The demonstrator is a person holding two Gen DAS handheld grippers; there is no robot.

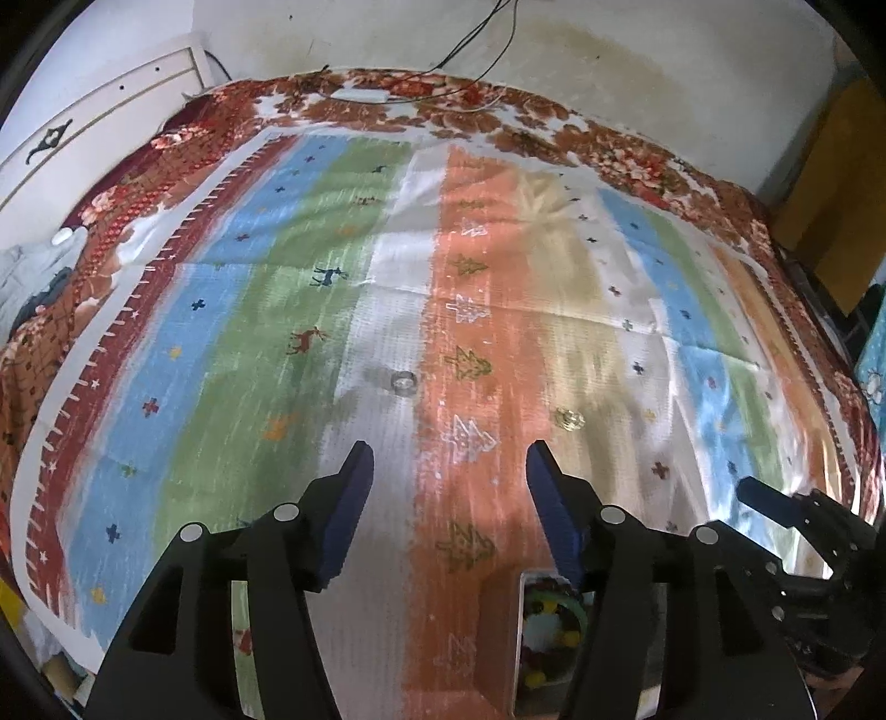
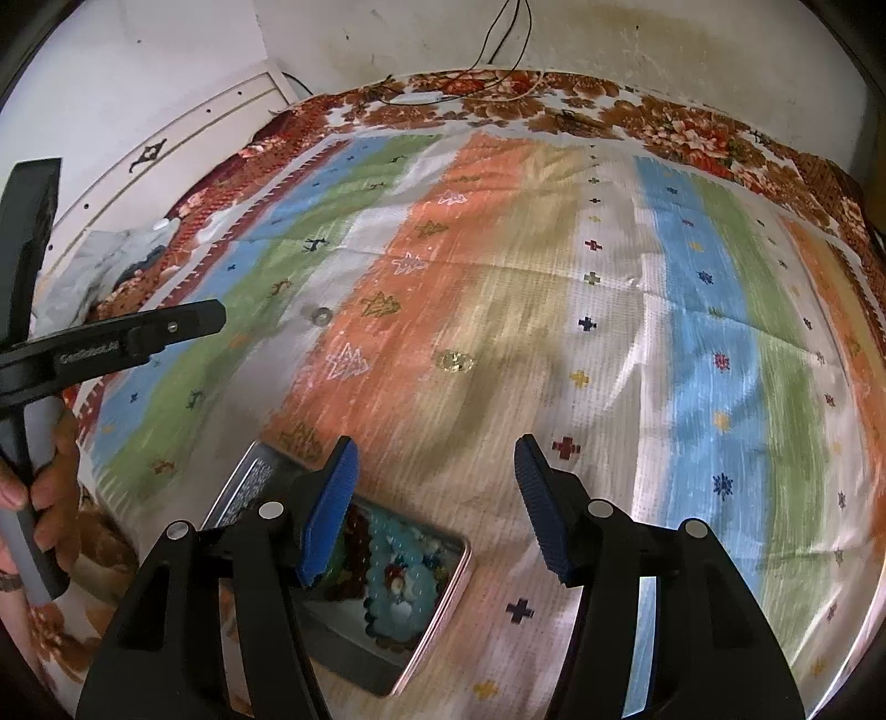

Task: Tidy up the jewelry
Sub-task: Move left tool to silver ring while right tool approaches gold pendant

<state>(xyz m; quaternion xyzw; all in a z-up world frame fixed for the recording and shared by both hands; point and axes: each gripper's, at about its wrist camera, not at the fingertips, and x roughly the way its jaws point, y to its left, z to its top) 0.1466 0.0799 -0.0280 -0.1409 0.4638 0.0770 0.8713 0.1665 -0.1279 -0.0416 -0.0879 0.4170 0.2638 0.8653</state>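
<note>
Tin of beads under my right tongs; both tongs, left too, stand half open, empty. Silver ring lies just ahead of the left, gold ring ahead-right. Both probably light, hard, slippery: pinch across the band.

My workspace is a home bedroom: a bed under a striped spread, floral blanket, white headboard, stained wall.
</note>
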